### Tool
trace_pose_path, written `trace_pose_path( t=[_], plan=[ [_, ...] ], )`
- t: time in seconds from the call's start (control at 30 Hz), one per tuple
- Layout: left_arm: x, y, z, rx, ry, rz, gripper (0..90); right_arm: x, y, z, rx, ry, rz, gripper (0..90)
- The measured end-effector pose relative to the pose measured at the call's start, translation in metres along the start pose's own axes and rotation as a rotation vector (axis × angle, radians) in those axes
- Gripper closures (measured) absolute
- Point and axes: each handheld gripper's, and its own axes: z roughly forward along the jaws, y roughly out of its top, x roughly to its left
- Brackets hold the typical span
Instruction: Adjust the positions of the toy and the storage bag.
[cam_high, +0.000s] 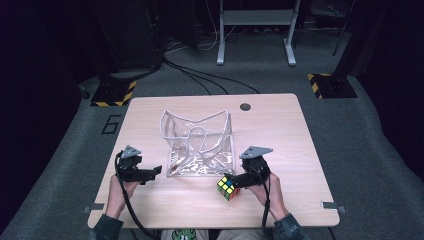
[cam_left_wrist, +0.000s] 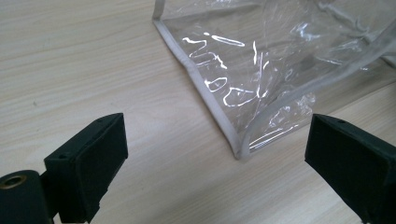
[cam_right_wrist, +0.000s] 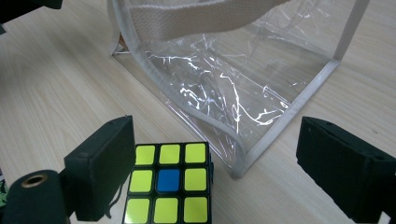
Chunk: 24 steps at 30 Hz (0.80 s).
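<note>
On the wooden table (cam_high: 280, 125), clear bag (cam_high: 199, 145), puzzle cube (cam_right_wrist: 168, 182) beside right gripper (cam_right_wrist: 224, 172) jaws spread, left gripper (cam_left_wrist: 219, 168) jaws spread.

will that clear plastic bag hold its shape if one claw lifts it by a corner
Probably not. The clear plastic bag already sags and creases, so it would likely fold. Its shiny film looks slippery; the white edging seems the firmer place to pinch. It holds nothing, so it is likely light and may slide when pushed.

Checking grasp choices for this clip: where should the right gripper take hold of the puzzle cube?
Across two opposite flat sides of the cube, coming from above. It sits flat on the table just clear of the clear bag, and the right gripper's open jaws look wide enough to straddle it.
</note>
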Motion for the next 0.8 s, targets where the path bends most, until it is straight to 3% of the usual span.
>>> trace_pose_path(
  t=[0.3,0.53,0.8],
  plan=[
    [0.001,0.023,0.000,0.000,-0.026,0.016,6.5,-0.007,0.018,-0.004,-0.009,0.020,0.011,11.7],
    [0.005,0.037,0.000,-0.023,-0.054,-0.010,7.2,-0.009,0.034,-0.007,-0.016,0.021,0.004,11.9],
    [0.005,0.058,-0.004,-0.051,-0.060,-0.005,8.0,-0.013,0.057,-0.009,-0.034,0.022,0.002,12.5]
  ],
)
